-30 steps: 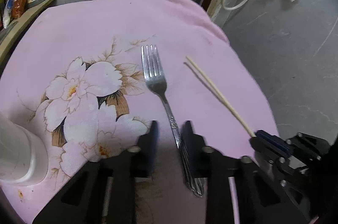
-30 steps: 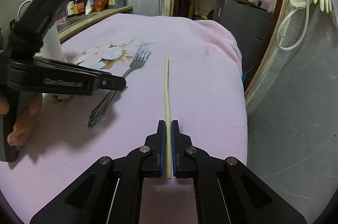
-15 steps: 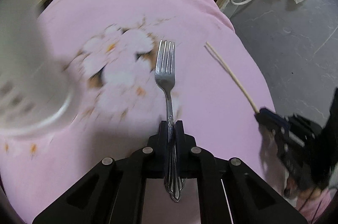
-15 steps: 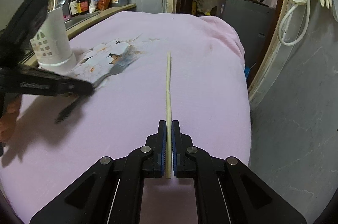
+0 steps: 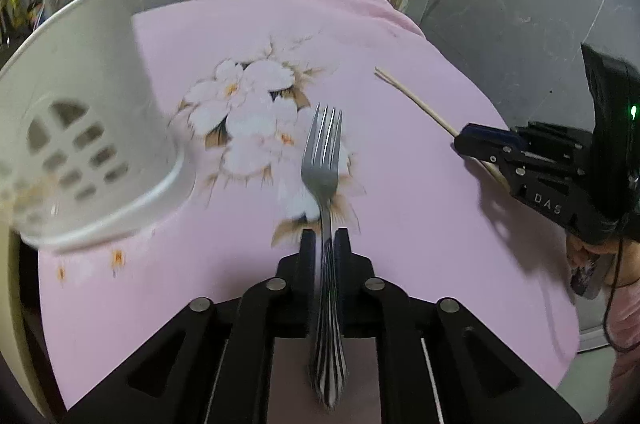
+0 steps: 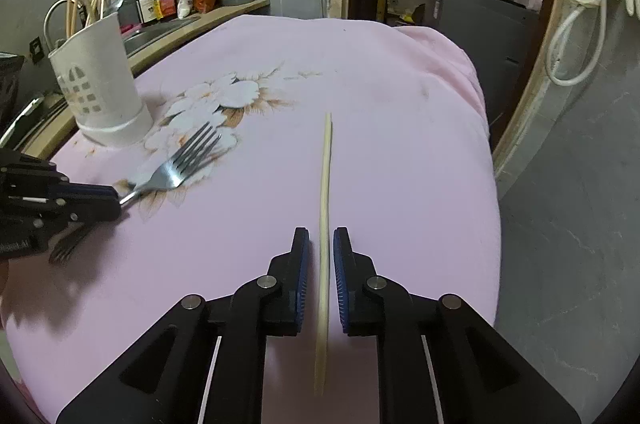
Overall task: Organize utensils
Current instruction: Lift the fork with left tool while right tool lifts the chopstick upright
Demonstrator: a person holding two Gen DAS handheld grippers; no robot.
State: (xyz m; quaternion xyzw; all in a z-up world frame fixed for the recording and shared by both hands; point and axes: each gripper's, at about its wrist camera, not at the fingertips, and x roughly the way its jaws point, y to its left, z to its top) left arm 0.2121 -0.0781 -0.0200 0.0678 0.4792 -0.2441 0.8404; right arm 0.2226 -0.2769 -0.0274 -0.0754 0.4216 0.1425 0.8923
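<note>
While a white holder (image 6: 100,84) stood at the far left of the pink cloth (image 6: 380,96), nothing was parked in the way. Both grippers were angled downward. The fork (image 5: 325,160) sat between the left gripper's (image 5: 325,244) opening jaws, tines forward. The chopstick (image 6: 325,192) lay untouched between the right gripper's (image 6: 321,244) widening jaws.
</note>
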